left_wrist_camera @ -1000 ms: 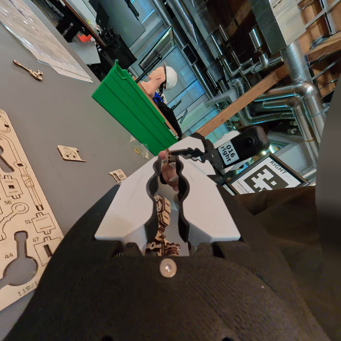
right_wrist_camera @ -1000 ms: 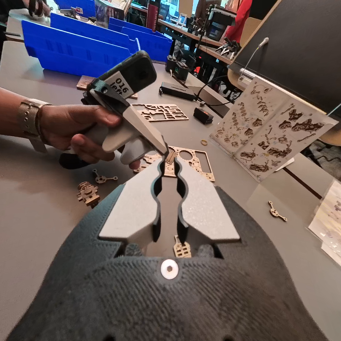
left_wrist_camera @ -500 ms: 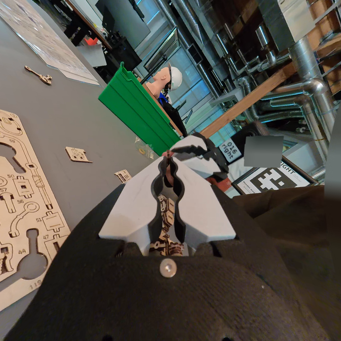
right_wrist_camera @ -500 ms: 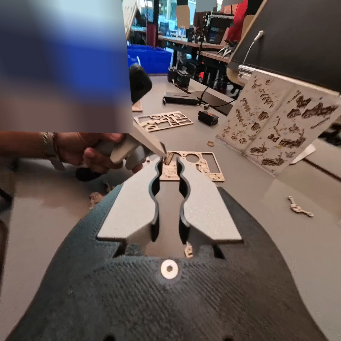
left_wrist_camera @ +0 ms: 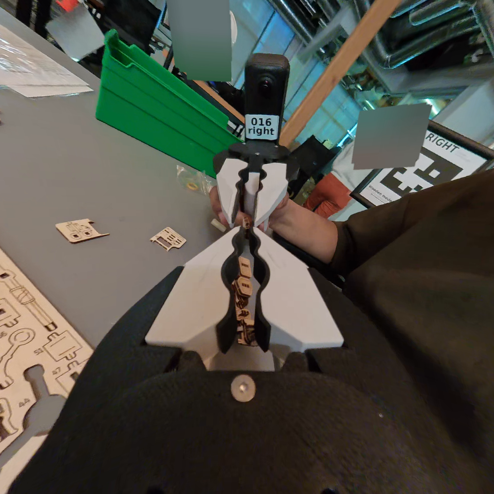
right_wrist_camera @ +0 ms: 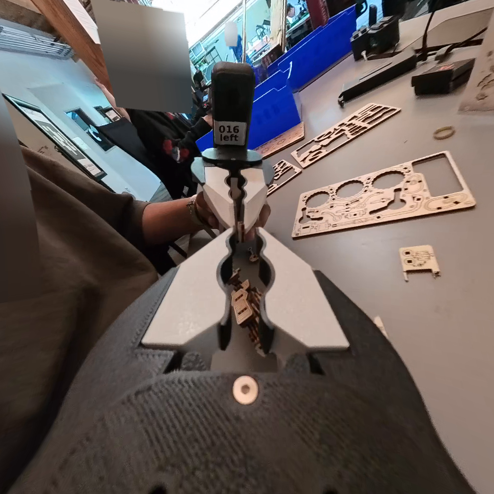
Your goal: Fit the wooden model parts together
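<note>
The two grippers are held tip to tip above the grey surface (left_wrist_camera: 112, 187), each one facing the other.

In the left wrist view, the left gripper (left_wrist_camera: 245, 235) is seen with its jaws nearly together at the tips. A small wooden piece (left_wrist_camera: 246, 222) is pinched there, thin and pale, with dark laser-burnt edges. Behind the tips, a wooden model assembly (left_wrist_camera: 243, 299) is seen between the jaws: several light plywood layers with small rectangular slots and brown burnt outlines. Whether it is gripped there or lies below cannot be told.

The right gripper (right_wrist_camera: 240, 235) has its jaws a little more apart, and they are closed around the same small wooden piece (right_wrist_camera: 241, 230). In the right wrist view a similar layered assembly (right_wrist_camera: 244, 307) is seen between the jaws.

On the surface lie a wooden parts sheet (right_wrist_camera: 385, 200) with round gear-shaped holes, another cut-out sheet (right_wrist_camera: 347, 133), a small loose panel (right_wrist_camera: 418, 260) and two loose small parts (left_wrist_camera: 80, 230) (left_wrist_camera: 168, 238). A further sheet (left_wrist_camera: 29, 342) has small engraved part numbers. A green bin (left_wrist_camera: 155, 112) and blue bins (right_wrist_camera: 275, 117) stand at the far edges.

A white printed label is carried by each gripper's camera, and a framed sign (left_wrist_camera: 427, 173) with a black-and-white code pattern stands behind.
</note>
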Tool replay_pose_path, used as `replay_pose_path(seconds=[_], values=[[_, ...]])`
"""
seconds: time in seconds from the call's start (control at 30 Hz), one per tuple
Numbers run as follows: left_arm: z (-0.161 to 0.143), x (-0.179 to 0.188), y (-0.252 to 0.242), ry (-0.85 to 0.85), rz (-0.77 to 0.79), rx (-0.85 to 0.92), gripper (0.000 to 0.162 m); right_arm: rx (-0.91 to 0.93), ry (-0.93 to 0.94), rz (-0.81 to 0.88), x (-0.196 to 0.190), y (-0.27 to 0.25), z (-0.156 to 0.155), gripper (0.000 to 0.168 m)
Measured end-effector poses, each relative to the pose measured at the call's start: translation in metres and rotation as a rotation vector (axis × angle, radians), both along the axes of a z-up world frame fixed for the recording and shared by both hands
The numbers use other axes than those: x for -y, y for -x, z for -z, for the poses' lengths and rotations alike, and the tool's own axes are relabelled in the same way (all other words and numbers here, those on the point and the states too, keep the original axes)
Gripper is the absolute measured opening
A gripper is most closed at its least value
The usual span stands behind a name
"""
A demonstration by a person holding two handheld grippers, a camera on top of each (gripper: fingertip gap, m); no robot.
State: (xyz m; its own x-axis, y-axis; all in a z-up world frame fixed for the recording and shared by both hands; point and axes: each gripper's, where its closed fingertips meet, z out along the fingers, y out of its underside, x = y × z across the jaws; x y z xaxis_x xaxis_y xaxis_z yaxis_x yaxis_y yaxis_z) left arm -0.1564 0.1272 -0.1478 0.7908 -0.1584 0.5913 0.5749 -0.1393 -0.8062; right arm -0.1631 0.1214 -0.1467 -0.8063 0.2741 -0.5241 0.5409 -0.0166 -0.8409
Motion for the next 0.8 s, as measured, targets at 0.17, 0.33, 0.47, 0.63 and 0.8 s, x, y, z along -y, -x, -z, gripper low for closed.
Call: replay_pose_path(seconds=[0.17, 0.33, 0.47, 0.63, 0.8], values=[[-0.003, 0.001, -0.003, -0.011, 0.024, 0.004, 0.000, 0.021, 0.029, -0.044, 0.003, -0.006, -0.003, 0.003], [-0.004, 0.001, -0.006, -0.025, 0.043, 0.030, 0.000, 0.031, 0.049, -0.066, 0.003, -0.009, -0.004, 0.002], [-0.006, 0.001, -0.008, -0.036, 0.058, 0.046, 0.000, 0.039, 0.069, -0.086, 0.003, -0.012, -0.006, 0.002], [-0.008, 0.001, -0.012, -0.042, 0.082, 0.053, 0.000, 0.055, 0.086, -0.118, 0.004, -0.016, -0.008, 0.002], [-0.007, 0.001, -0.012, -0.039, 0.088, 0.063, 0.000, 0.051, 0.071, -0.120, 0.003, -0.016, -0.006, 0.001]])
